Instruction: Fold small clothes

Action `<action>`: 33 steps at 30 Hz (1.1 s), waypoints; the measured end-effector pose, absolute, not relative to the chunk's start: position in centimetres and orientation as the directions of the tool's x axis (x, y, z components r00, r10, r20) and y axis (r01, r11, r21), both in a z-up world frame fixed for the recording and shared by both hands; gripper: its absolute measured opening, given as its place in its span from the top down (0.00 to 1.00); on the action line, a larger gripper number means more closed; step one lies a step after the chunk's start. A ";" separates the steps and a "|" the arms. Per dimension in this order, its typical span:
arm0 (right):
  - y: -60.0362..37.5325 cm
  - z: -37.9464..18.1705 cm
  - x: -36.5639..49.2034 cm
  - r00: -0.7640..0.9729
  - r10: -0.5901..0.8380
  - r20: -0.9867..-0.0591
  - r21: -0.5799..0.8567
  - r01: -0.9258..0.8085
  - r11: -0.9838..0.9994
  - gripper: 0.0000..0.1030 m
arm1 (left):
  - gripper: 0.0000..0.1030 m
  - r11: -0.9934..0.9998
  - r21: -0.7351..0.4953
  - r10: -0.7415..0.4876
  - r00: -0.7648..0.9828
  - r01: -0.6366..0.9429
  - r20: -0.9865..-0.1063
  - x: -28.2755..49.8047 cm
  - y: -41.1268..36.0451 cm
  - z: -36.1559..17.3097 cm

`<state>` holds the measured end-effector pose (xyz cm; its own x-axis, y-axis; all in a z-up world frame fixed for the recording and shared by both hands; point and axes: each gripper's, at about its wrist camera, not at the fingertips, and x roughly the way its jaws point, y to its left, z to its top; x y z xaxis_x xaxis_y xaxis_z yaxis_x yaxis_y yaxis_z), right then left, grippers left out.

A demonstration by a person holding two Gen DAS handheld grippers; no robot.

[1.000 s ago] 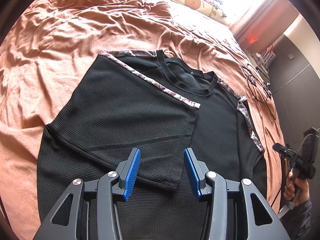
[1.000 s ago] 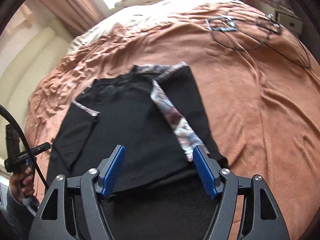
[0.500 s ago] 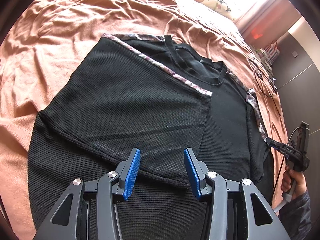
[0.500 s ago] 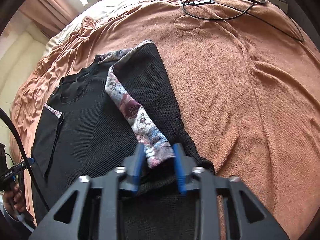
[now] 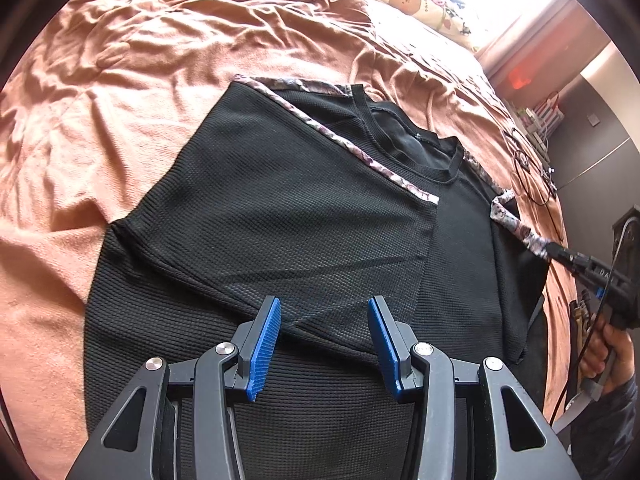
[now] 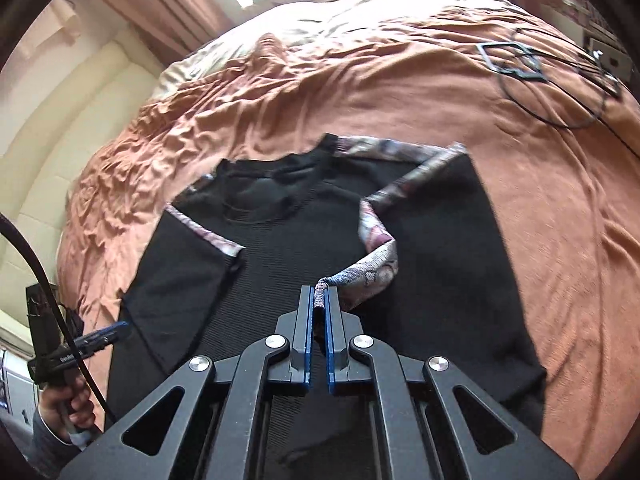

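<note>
Right hand-held gripper (image 6: 320,300) clamped on shirt's patterned sleeve trim (image 6: 372,276)

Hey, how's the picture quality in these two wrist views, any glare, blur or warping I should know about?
Left wrist view: window light blows out the top right, the fisheye bends the bed, and the black T-shirt stays sharp. Right wrist view: slight motion blur across the blanket, glare at the top, and the patterned sleeve trim in the right gripper is clear.
</note>
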<state>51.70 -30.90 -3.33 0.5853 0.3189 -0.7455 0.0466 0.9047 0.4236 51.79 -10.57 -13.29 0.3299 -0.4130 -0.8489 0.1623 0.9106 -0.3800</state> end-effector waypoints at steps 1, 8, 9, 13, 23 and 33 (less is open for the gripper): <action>-30.3 -3.1 52.1 0.587 0.325 -0.742 0.423 0.033 0.906 0.98 | 0.54 0.911 -0.380 -0.412 0.332 0.160 -0.849 51.8 -10.3 -13.3; -25.7 -2.7 54.8 0.591 0.363 -0.720 0.409 -0.061 0.911 0.97 | 0.54 0.916 -0.374 -0.400 0.337 0.143 -0.852 52.2 -9.0 -13.5; -25.4 -2.9 55.0 0.583 0.358 -0.730 0.398 -0.064 0.915 0.96 | 0.54 0.917 -0.373 -0.399 0.338 0.140 -0.853 52.2 -8.9 -13.5; -25.6 -3.1 55.0 0.588 0.336 -0.736 0.380 -0.052 0.923 0.47 | 0.54 0.918 -0.373 -0.397 0.335 0.138 -0.854 52.5 -8.9 -13.7; -31.2 -3.2 50.0 0.623 0.272 -0.733 0.364 0.022 0.931 0.33 | 0.54 0.903 -0.386 -0.427 0.312 0.186 -0.849 53.3 -12.6 -13.9; -38.2 -3.6 44.7 0.627 0.153 -0.764 0.330 0.177 0.927 0.33 | 0.54 0.879 -0.391 -0.461 0.280 0.274 -0.842 54.6 -19.6 -13.8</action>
